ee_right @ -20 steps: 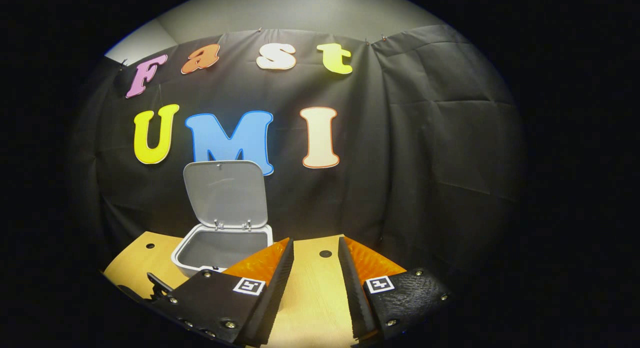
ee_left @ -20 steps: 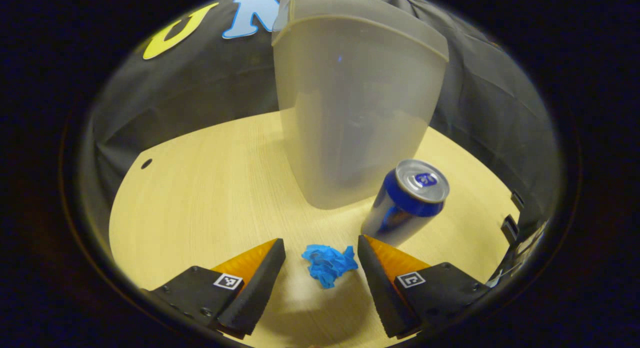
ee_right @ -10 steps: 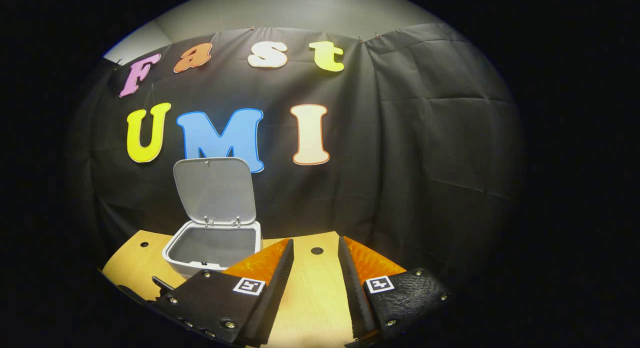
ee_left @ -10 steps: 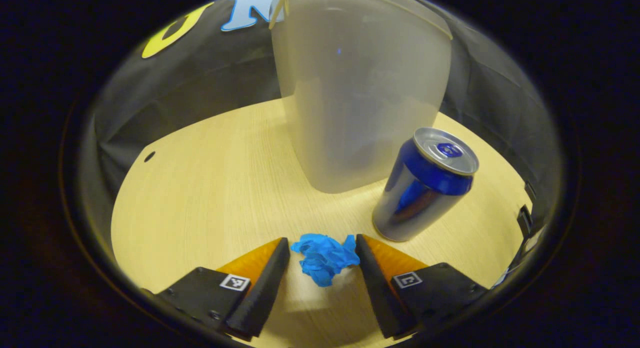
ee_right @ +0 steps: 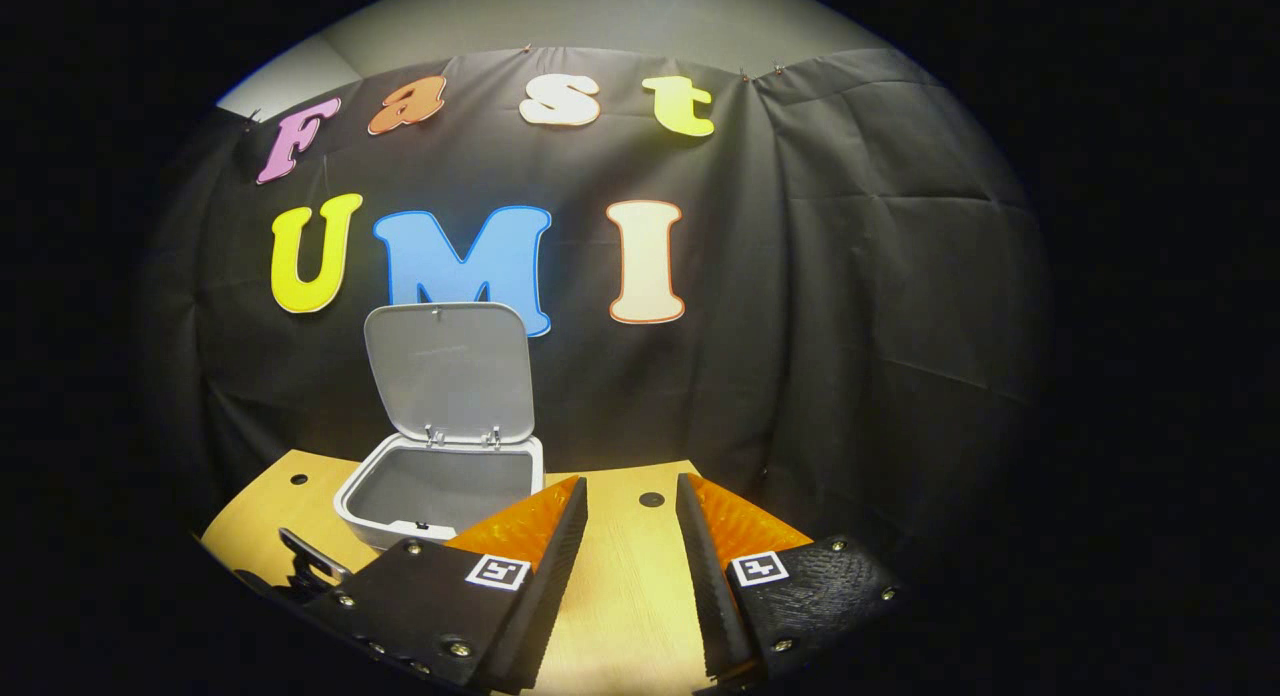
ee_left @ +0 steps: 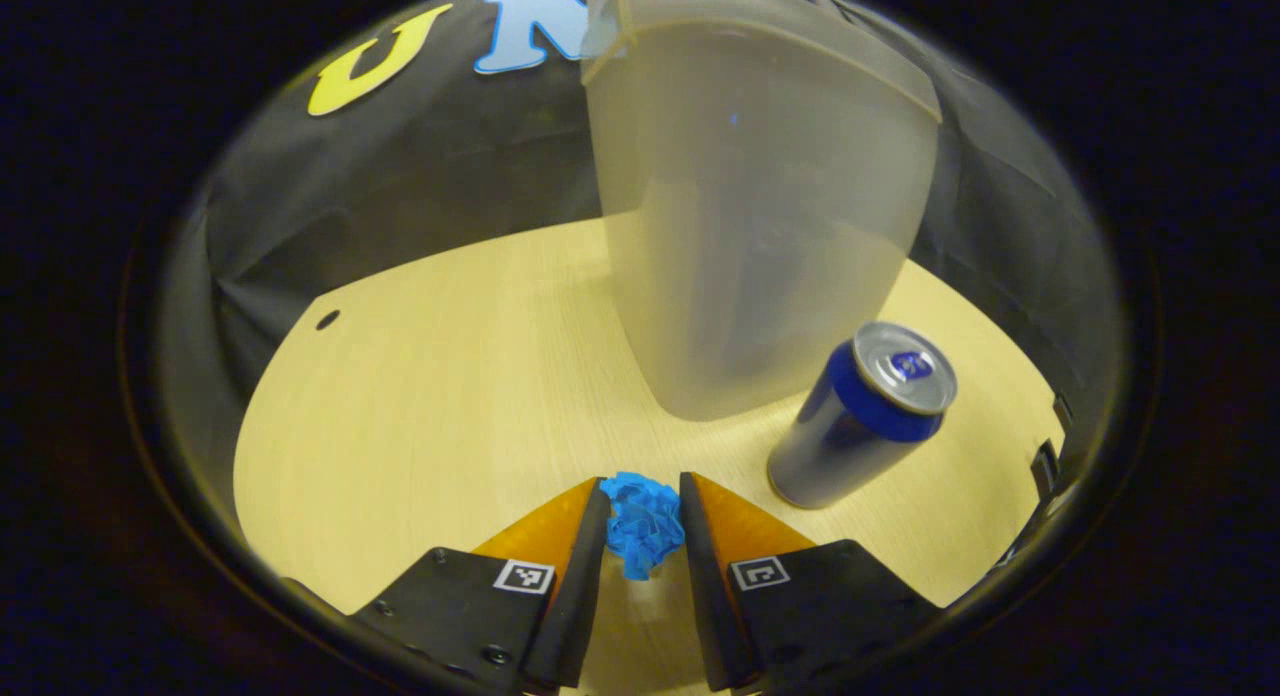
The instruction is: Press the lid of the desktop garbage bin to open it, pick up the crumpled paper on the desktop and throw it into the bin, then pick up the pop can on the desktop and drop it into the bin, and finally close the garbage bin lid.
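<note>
Closing in now: over the last second the left gripper (ee_left: 643, 521) has narrowed its jaws from a wide gap to a tight pinch, and both fingers press the flanks of the crumpled paper (ee_left: 642, 524). That blue wad sits between the fingertips, bulging a little past them toward the bin, low over the pale wooden worktop (ee_left: 430, 396); whether it touches the wood I cannot tell. It is a ragged ball, slightly taller than wide in the left gripper view, so it has no real pointing direction.

Just beyond the wad stands the garbage bin (ee_left: 765, 226), a frosted, translucent tub, upright, wider at the rim than at the base, rising toward the booth's back wall. Beside its base, to the right in the left gripper view, stands the pop can (ee_left: 862, 416), blue and silver, upright on its base, long axis vertical, its silver top with the tab facing up; the lens makes it look tilted. It is close to the bin, and I cannot tell whether they touch.

Over on the right gripper view, the right gripper (ee_right: 630, 496) hangs above the worktop with its jaws apart and nothing between them. Ahead and to its left the bin gapes open, its lid (ee_right: 448, 371) hinged back and standing nearly upright against the black cloth.
</note>
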`<action>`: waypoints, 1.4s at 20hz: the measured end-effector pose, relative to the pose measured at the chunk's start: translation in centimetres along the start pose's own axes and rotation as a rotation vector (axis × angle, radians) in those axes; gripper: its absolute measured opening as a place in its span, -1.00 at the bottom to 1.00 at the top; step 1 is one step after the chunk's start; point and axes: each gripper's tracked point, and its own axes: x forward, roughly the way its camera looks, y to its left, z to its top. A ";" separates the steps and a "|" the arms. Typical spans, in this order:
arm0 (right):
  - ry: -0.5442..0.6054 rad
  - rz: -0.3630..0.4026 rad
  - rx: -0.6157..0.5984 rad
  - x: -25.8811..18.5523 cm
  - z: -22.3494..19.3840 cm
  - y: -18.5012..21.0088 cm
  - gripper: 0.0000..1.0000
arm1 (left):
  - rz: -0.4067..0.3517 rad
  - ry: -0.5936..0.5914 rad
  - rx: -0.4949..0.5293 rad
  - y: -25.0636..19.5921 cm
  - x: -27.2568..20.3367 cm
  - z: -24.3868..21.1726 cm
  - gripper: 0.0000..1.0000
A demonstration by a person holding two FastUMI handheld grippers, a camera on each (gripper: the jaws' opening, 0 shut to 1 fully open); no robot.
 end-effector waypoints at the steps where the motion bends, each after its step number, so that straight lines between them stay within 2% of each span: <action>1: 0.001 0.010 0.002 0.2 0.0 0.4 0.18 | 0.011 -0.024 -0.011 0.8 -0.9 1.3 -0.03; 2: 0.003 0.021 0.006 0.5 -0.2 0.9 0.18 | 0.021 -0.044 -0.020 1.5 -1.6 2.5 0.04; 5: 0.003 0.057 0.014 1.2 -0.1 2.4 0.18 | 0.059 -0.116 -0.044 3.8 -3.5 6.5 -0.05; 8: -0.003 0.092 0.022 1.6 -0.1 3.7 0.18 | 0.085 -0.192 -0.059 5.7 -5.7 10.7 0.04; 9: -0.004 0.103 0.025 1.9 0.0 4.2 0.34 | 0.092 -0.215 -0.063 6.2 -6.5 12.2 0.00; 10: -0.006 0.112 0.029 2.0 0.0 4.5 0.34 | 0.095 -0.243 -0.068 6.5 -7.3 13.7 0.04; 11: -0.007 0.120 0.035 2.1 0.0 4.7 0.18 | 0.099 -0.269 -0.074 6.7 -8.1 15.2 0.04; 12: -0.008 0.128 0.040 2.2 0.0 5.0 0.18 | 0.099 -0.298 -0.076 6.7 -8.7 16.6 0.00; 13: -0.010 0.134 0.043 2.4 0.2 5.2 0.18 | 0.100 -0.328 -0.076 6.6 -9.5 18.0 0.04; 14: -0.011 0.139 0.045 2.4 0.1 5.4 0.34 | 0.099 -0.355 -0.076 6.6 -10.2 19.5 -0.01; 15: -0.013 0.142 0.047 2.5 0.2 5.5 0.34 | 0.095 -0.381 -0.076 6.5 -10.8 21.0 -0.01; 16: -0.015 0.143 0.050 2.5 0.2 5.4 0.18 | 0.089 -0.405 -0.075 6.4 -11.3 22.3 -0.01; 17: -0.016 0.144 0.055 2.5 0.2 5.4 0.18 | 0.085 -0.428 -0.072 6.2 -12.0 23.6 0.04; 20: -0.018 0.136 0.068 2.4 0.1 4.9 0.18 | 0.063 -0.482 -0.064 5.5 -13.1 26.7 -0.06; 23: -0.019 0.117 0.084 2.2 -0.2 3.9 0.18 | 0.039 -0.531 -0.049 4.3 -13.7 28.9 0.04; 28: -0.014 0.066 0.115 1.4 -0.9 1.5 0.18 | -0.020 -0.591 -0.025 1.4 -14.0 32.9 0.02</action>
